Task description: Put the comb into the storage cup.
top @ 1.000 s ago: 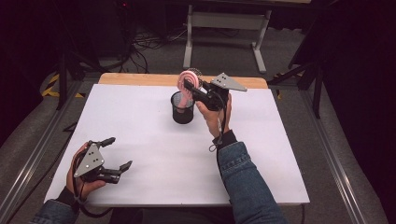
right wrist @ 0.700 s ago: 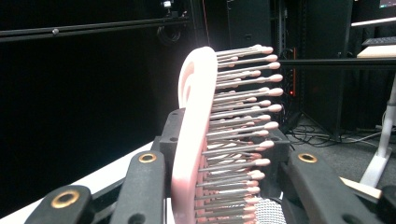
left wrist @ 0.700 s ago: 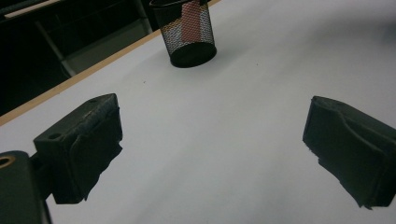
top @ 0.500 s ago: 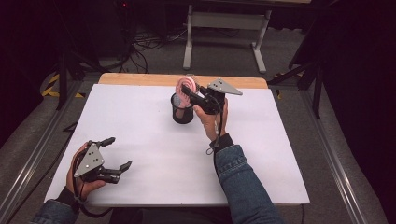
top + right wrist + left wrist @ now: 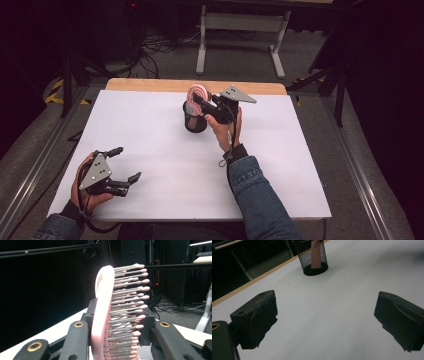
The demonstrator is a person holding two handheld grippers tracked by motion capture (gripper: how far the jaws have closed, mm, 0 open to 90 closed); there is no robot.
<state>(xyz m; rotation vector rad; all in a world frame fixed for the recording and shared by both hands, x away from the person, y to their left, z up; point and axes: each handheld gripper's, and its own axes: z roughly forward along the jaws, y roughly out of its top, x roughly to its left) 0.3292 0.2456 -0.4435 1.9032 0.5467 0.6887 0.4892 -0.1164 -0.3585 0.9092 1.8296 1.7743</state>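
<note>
Near the counter's point(image 5: 150, 130) front left edge, the left hand-held gripper point(image 5: 125, 165) lies low in the person's hand, jaws spread wide over bare white surface. Farther back, the right hand-held gripper point(image 5: 200, 102) is raised, clamped on a pink hairbrush point(image 5: 196, 93) with pin bristles, upright above a black mesh cup point(image 5: 195, 120).

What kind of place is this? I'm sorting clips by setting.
Probably a lab or recording studio, not a home: a white-covered table on a dark floor, loose cables behind it, a metal stand, and yellow-black hazard tape on the floor.
</note>
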